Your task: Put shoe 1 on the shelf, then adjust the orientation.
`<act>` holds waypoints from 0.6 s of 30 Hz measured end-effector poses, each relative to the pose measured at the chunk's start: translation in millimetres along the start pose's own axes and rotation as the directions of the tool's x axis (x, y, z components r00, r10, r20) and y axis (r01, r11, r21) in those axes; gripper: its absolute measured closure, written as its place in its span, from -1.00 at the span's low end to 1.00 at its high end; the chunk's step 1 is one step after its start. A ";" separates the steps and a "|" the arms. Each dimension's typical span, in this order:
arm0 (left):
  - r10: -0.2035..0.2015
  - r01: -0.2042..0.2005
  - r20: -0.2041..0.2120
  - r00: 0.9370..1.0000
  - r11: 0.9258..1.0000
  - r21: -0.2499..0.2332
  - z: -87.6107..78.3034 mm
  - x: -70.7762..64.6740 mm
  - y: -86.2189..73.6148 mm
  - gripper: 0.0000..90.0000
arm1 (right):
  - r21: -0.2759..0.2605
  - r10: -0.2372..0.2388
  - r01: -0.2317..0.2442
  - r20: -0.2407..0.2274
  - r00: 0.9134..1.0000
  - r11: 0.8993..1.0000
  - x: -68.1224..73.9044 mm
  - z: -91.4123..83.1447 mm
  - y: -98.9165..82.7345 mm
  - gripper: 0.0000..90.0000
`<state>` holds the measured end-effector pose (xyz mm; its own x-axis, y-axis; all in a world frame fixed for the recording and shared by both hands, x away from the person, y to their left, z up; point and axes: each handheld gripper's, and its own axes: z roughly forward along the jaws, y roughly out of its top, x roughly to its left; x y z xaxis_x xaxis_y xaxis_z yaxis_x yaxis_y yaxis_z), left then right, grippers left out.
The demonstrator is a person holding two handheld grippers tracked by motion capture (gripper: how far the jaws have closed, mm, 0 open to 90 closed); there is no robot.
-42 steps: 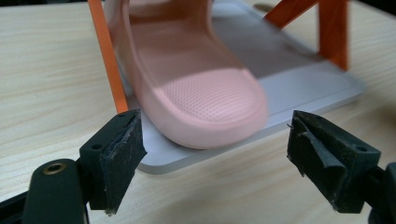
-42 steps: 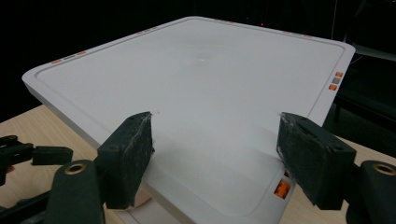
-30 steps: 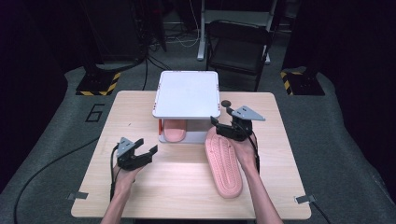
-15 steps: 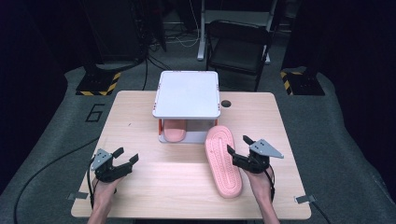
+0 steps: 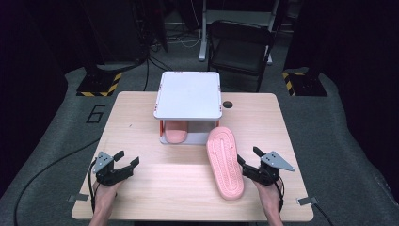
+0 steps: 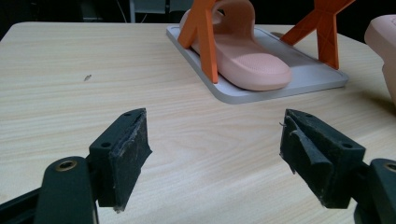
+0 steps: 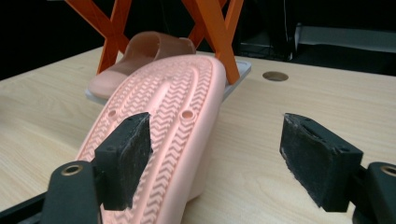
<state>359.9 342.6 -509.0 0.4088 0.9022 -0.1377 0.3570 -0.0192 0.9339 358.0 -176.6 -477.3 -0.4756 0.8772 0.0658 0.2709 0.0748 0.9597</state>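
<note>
One pink slipper [image 5: 176, 132] already on rack's [image 5: 188, 94] lower shelf; second slipper [image 5: 226, 162] sole-up on table [image 5: 141, 117], right of rack, unplaced; right gripper [image 5: 248, 164] just beside it, jaws wide, empty; left gripper [image 5: 126, 162] near-left, wide, empty

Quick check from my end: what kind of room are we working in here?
Probably a lab or recording studio: dark curtained surroundings, a wooden table, a folding chair, and hazard-striped stand bases on grey floor.
</note>
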 end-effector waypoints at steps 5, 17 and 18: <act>-0.015 0.015 -0.004 1.000 1.000 -0.025 -2.4 -0.4 2.1 -0.47 | 0.020 -0.005 0.005 -0.001 1.000 1.000 -0.6 3.5 -6.3 -0.46; 0.006 -0.006 0.002 1.000 1.000 -0.010 -1.0 -3.8 4.3 -0.47 | 0.065 -0.048 0.047 0.014 0.999 0.997 0.4 7.5 -14.4 -0.46; 0.006 -0.006 -0.002 1.000 1.000 -0.016 -0.6 -4.5 4.5 -0.47 | 0.076 -0.055 0.053 0.018 0.998 0.996 -0.2 9.1 -16.2 -0.46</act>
<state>359.2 338.7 -504.0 0.4092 0.9029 -0.1316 0.3408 -0.0175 0.9400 361.4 -173.7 -495.4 -0.4746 0.8802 0.0081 0.3076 0.1572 0.9384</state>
